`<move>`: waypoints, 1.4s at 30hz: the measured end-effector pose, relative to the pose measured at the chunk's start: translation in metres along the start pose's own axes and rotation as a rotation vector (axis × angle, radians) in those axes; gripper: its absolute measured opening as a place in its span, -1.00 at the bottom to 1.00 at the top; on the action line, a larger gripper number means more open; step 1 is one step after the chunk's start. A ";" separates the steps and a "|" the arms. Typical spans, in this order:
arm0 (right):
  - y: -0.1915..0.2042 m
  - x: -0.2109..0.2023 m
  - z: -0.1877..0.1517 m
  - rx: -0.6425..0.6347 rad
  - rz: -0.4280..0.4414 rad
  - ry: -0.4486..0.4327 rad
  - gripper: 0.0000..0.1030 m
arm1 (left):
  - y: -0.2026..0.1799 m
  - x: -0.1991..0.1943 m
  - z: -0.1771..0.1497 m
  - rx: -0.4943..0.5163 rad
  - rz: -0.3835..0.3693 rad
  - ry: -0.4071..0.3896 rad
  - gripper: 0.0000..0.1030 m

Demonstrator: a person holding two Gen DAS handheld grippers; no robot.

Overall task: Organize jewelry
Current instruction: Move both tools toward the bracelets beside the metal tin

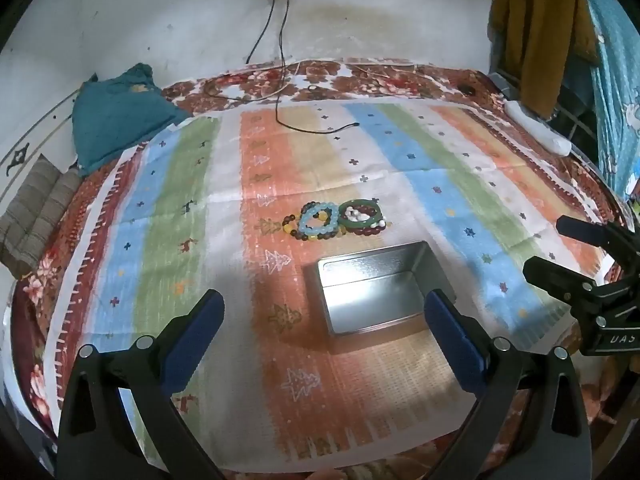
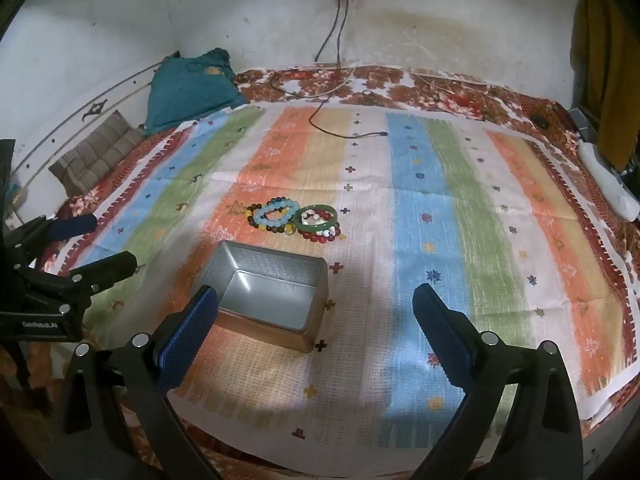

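Jewelry: little pile of bracelets (image 1: pixel 334 222) sitting on the striped cloth (image 1: pixel 440 184), pretty much mid-bed, just beyond the tin
Pale blue bead bracelet (image 2: pixel 276 214): on the left of the pile, lying over a string of dark brown and amber beads
Green bangle (image 2: pixel 318 216): right next to it, touching, with white beads inside the ring and dark red beads underneath
Tin box (image 2: pixel 276 292): open, silver, nothing inside, on the orange stripe, near the pile but not touching
Left gripper (image 1: pixel 324 312): jaws spread wide, holding nothing, hovering on the near side of the tin
Right gripper (image 2: pixel 316 308): same deal, wide apart, not gripping anything
Black cable (image 1: pixel 280 80): trails from the wall socket onto the cloth, well apart from the jewelry
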State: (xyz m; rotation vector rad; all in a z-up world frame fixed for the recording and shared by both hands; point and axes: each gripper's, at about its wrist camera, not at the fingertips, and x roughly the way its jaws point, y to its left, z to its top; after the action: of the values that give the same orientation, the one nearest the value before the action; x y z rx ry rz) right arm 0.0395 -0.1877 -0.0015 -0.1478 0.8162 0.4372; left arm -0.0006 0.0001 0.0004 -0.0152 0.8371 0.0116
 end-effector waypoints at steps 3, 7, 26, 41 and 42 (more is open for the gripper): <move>-0.001 -0.001 0.000 0.004 0.002 -0.002 0.92 | 0.005 -0.003 0.000 -0.015 -0.004 0.014 0.89; 0.001 -0.001 0.000 0.000 0.003 0.000 0.92 | 0.007 -0.005 -0.002 -0.027 -0.014 0.001 0.89; -0.005 0.002 0.000 0.022 -0.019 0.016 0.92 | 0.013 0.004 0.000 -0.037 -0.026 0.021 0.89; -0.005 0.003 -0.001 0.018 -0.022 0.017 0.92 | 0.009 0.007 -0.005 -0.008 -0.013 0.035 0.89; -0.006 0.003 -0.001 0.021 -0.021 0.018 0.92 | 0.009 0.008 -0.006 -0.008 -0.013 0.035 0.89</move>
State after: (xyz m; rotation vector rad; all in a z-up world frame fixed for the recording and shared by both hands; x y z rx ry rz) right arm 0.0434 -0.1924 -0.0045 -0.1413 0.8356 0.4078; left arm 0.0003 0.0094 -0.0092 -0.0288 0.8722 0.0023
